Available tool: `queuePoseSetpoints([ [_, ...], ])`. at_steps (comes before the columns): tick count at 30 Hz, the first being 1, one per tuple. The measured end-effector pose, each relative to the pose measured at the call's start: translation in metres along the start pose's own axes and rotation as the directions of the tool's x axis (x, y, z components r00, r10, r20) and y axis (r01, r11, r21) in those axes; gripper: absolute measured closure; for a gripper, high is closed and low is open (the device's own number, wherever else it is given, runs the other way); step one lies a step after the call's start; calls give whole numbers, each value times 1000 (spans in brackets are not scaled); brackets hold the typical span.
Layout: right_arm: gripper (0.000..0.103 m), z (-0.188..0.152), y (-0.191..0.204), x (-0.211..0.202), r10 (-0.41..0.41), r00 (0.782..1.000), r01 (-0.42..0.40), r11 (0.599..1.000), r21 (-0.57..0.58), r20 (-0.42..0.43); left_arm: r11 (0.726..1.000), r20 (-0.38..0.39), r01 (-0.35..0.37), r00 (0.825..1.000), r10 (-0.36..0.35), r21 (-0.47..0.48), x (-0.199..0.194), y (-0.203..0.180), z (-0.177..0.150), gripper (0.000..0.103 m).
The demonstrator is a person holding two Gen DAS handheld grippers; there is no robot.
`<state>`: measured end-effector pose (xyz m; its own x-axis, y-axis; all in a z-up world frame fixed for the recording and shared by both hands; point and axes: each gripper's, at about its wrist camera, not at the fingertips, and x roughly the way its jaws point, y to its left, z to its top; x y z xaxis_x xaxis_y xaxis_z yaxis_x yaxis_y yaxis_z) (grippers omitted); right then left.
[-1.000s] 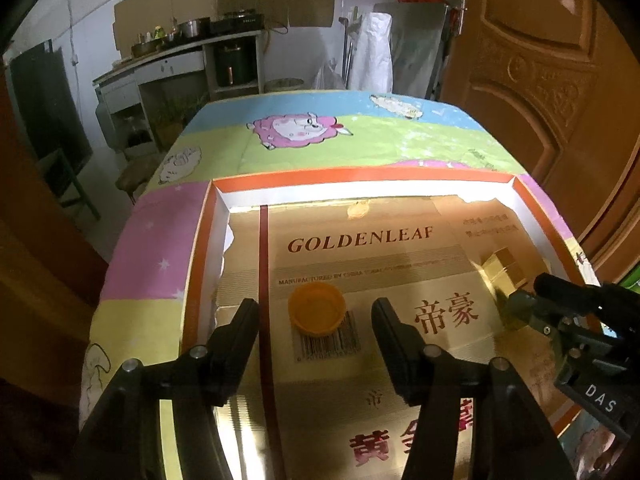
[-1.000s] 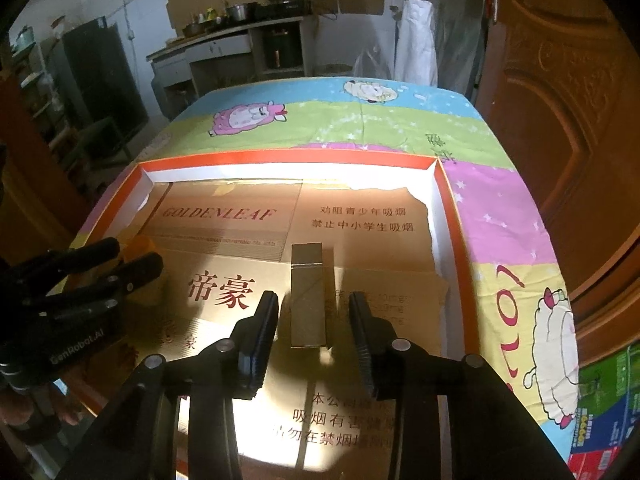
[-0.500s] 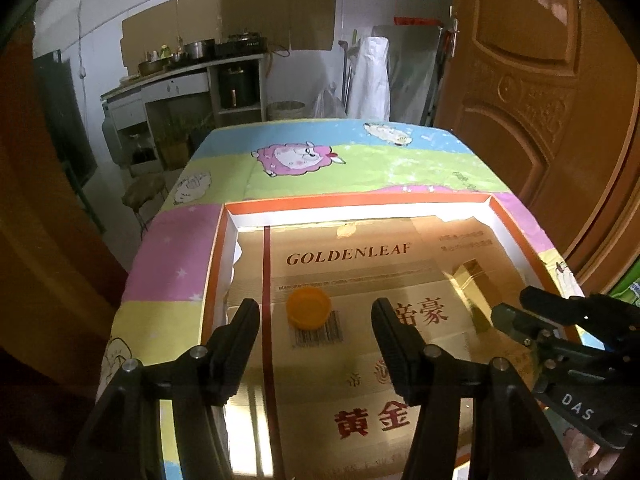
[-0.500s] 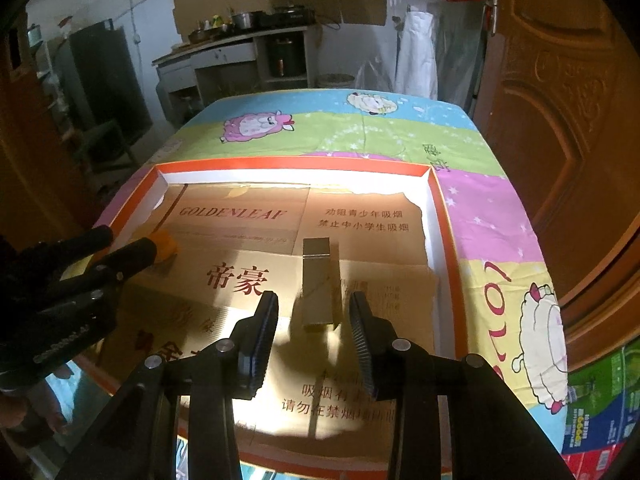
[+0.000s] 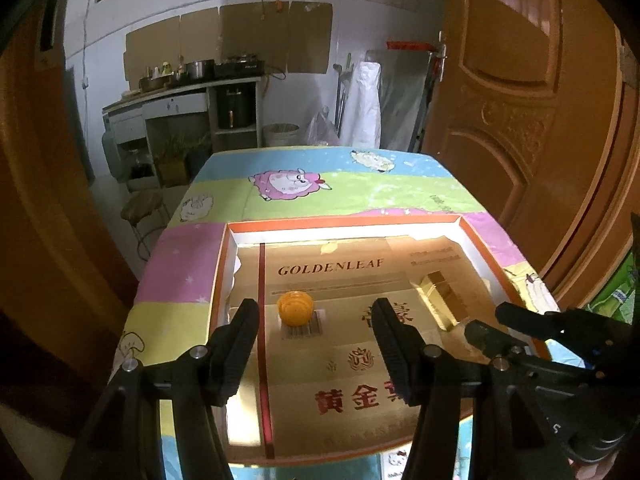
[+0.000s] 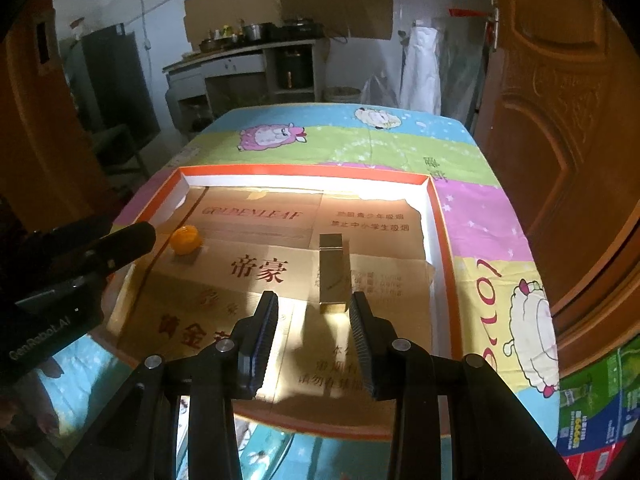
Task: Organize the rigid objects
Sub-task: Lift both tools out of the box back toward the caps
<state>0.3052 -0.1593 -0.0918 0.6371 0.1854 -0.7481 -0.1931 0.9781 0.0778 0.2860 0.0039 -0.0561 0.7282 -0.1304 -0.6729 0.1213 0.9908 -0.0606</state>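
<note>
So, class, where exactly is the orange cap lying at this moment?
The orange cap lies on the barcode of the flattened carton inside the orange-rimmed tray, on the tray's left side, ahead of the left gripper and well left of the gold box.

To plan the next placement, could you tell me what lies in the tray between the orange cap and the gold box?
Nothing: between the orange cap and the gold box there is only bare printed cardboard lining, seen best in the right wrist view.
</note>
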Motion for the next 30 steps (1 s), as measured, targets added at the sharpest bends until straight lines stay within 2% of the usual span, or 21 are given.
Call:
queuePoseSetpoints([
  [14, 65, -13, 14, -39, 24, 998, -23, 1000, -14, 65, 1000, 74, -17, 997, 17, 12, -39, -8, -9, 45],
  [30, 65, -33, 21, -67, 27, 995, -25, 999, -25, 101, 1000, 105, 3, 994, -3, -3, -68, -8, -24, 45],
])
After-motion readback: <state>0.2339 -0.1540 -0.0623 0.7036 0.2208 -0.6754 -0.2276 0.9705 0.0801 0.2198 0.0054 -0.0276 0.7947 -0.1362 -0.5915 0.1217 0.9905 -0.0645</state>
